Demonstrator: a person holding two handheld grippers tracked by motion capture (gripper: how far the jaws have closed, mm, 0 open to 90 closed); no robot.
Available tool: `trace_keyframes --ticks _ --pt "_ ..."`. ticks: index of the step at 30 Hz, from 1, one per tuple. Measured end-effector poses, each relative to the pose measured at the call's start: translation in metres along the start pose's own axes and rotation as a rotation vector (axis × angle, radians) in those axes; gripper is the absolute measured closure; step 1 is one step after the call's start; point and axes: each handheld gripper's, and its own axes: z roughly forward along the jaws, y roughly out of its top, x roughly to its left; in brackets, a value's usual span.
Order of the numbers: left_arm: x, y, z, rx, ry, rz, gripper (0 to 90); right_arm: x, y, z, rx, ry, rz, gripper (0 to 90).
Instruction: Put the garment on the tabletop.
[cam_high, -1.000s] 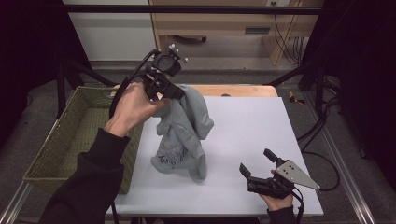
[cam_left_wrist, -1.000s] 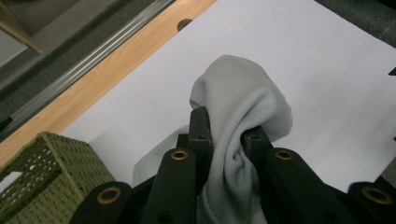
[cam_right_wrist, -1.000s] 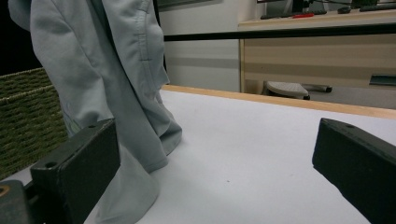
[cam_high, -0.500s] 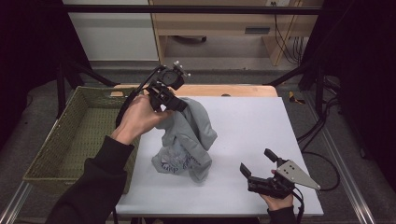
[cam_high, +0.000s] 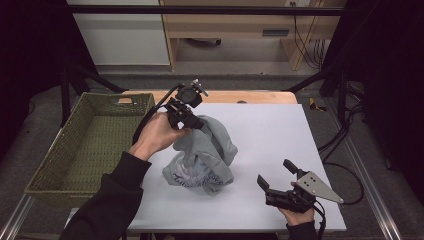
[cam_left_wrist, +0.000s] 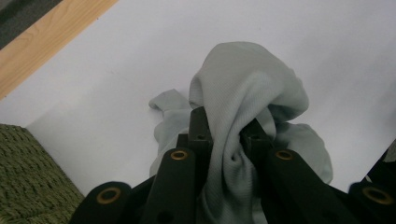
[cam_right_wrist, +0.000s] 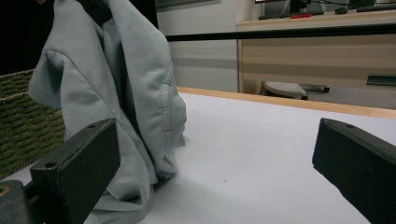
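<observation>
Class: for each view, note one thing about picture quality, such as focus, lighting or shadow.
High view: table brightly lit, surroundings fall into dark. Left gripper view: jaws near the lens are soft, grey garment sharper. Right gripper view: close jaws blurred, garment casts a soft shadow on the table.

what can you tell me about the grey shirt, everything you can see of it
The grey shirt is soft, ribbed-looking knit fabric, pale grey-blue, with a stitched seam and faint print near its lower edge. It is crumpled: the top is bunched and pinched in the left claw, the rest sags in folds onto the white table. It sits left of centre, beside the green basket, apart from the open right claw.
</observation>
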Motion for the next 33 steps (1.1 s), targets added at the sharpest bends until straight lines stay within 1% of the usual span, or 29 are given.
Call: trace_keyframes --ticks 3,4,6,7,10,11,12,14,15,16,17,18,19,20,21,24,27,28,30,31,33 --pt "0.000 -0.004 0.009 0.006 -0.010 -0.006 78.1 0.000 0.000 0.000 -0.004 0.005 -0.014 1.2" --pt "0.001 -0.005 0.012 0.012 -0.007 -0.001 78.1 0.001 0.000 0.000 -0.003 0.003 0.001 1.2" --pt "0.000 -0.008 0.020 0.019 -0.005 -0.005 78.1 0.001 0.000 0.000 -0.004 0.004 -0.003 1.2" --pt "0.001 -0.009 0.023 0.030 -0.004 0.013 78.1 0.001 0.000 0.001 -0.009 0.006 -0.006 1.2" --pt "0.000 -0.014 0.034 0.039 -0.024 0.000 78.0 0.001 -0.001 0.001 -0.007 0.004 0.002 1.2" --pt "0.000 -0.015 0.037 0.043 -0.029 -0.001 78.0 0.001 0.000 0.000 -0.002 0.005 -0.002 1.2" --pt "-0.001 -0.017 0.041 0.037 -0.030 -0.011 77.9 0.001 0.000 0.001 -0.002 0.005 -0.005 1.2" --pt "-0.002 -0.019 0.046 0.035 -0.033 -0.017 77.8 0.001 0.000 0.000 0.004 0.006 -0.008 1.2" --pt "-0.002 -0.020 0.048 0.043 -0.036 -0.011 77.8 0.001 -0.001 0.001 0.000 0.005 -0.007 1.2" --pt "-0.003 -0.021 0.051 0.046 -0.037 -0.009 77.7 0.000 -0.001 0.001 -0.002 0.005 -0.020 1.2" --pt "-0.004 -0.021 0.052 0.050 -0.038 -0.009 77.6 0.000 -0.001 0.001 -0.002 0.005 -0.022 1.2" --pt "-0.004 -0.022 0.054 0.056 -0.039 -0.007 77.5 0.000 -0.001 0.001 -0.002 0.006 -0.021 1.2" --pt "-0.005 -0.022 0.056 0.058 -0.035 -0.005 77.5 0.001 -0.001 0.001 0.003 0.006 -0.004 1.1" --pt "-0.006 -0.022 0.058 0.064 -0.035 -0.002 77.4 0.002 -0.001 0.001 0.006 0.006 0.001 1.1" --pt "-0.007 -0.023 0.060 0.068 -0.036 -0.003 77.4 0.002 -0.001 0.001 0.006 0.004 0.000 1.1" --pt "-0.010 -0.024 0.069 0.097 -0.036 0.015 77.0 0.002 -0.001 0.001 0.006 0.004 -0.001 1.0" --pt "-0.012 -0.025 0.076 0.098 -0.040 0.022 76.3 0.002 -0.001 0.001 0.007 0.004 -0.001 0.9" --pt "-0.013 -0.025 0.076 0.093 -0.039 0.023 75.2 0.001 -0.001 0.001 0.002 0.004 -0.007 0.9" --pt "-0.012 -0.025 0.074 0.085 -0.039 0.023 69.7 0.001 -0.002 0.001 0.002 0.007 -0.018 0.9" --pt "-0.011 -0.025 0.073 0.075 -0.042 0.020 65.7 0.001 -0.002 0.001 0.003 0.006 -0.017 0.9" --pt "-0.010 -0.026 0.070 0.033 -0.045 0.001 53.2 0.002 -0.001 0.001 0.006 0.003 -0.004 0.9"
